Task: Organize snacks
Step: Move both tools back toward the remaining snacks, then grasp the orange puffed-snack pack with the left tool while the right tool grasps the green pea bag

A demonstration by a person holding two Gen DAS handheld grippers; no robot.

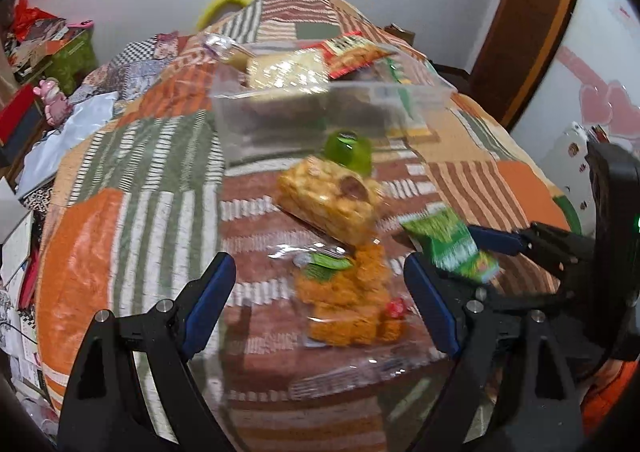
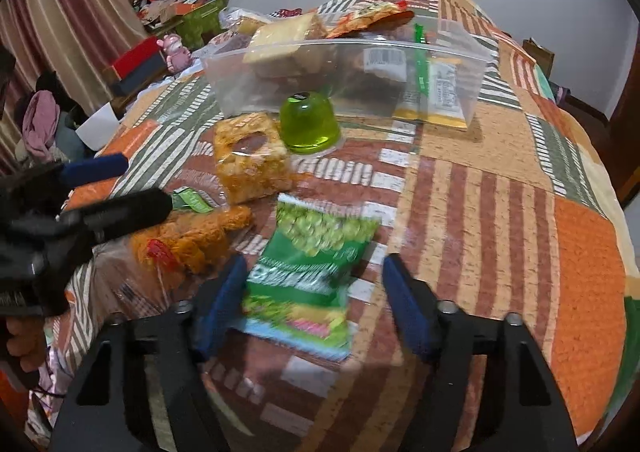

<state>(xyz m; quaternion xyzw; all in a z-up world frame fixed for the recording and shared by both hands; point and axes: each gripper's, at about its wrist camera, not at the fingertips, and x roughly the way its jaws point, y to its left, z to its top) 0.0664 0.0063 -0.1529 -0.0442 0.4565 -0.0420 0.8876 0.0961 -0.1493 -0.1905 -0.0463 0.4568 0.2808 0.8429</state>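
**Patchwork bed, snacks laid out before a clear tub**

Patchwork quilt (image 2: 500, 179) in orange, green and brown covered the bed, and on it sat a clear plastic tub (image 2: 460, 63) already holding several packets. Just in front of the tub stood a green jelly cup (image 2: 310, 123), dome upward, with a block of puffed-rice cake (image 2: 250, 155) touching its left side.

Nearer lay a green pea packet (image 2: 316, 272), flat on the quilt, its long axis running away from the right gripper (image 2: 314, 308) toward the tub, tilted slightly rightward at the far end. That gripper's blue pads flanked the packet's near end, the left pad just at its edge, the right one clear; nothing was pinched.

Left of it, a clear bag of orange fried snacks (image 1: 352, 304) lay lengthwise between the spread jaws of the left gripper (image 1: 320, 304), untouched.
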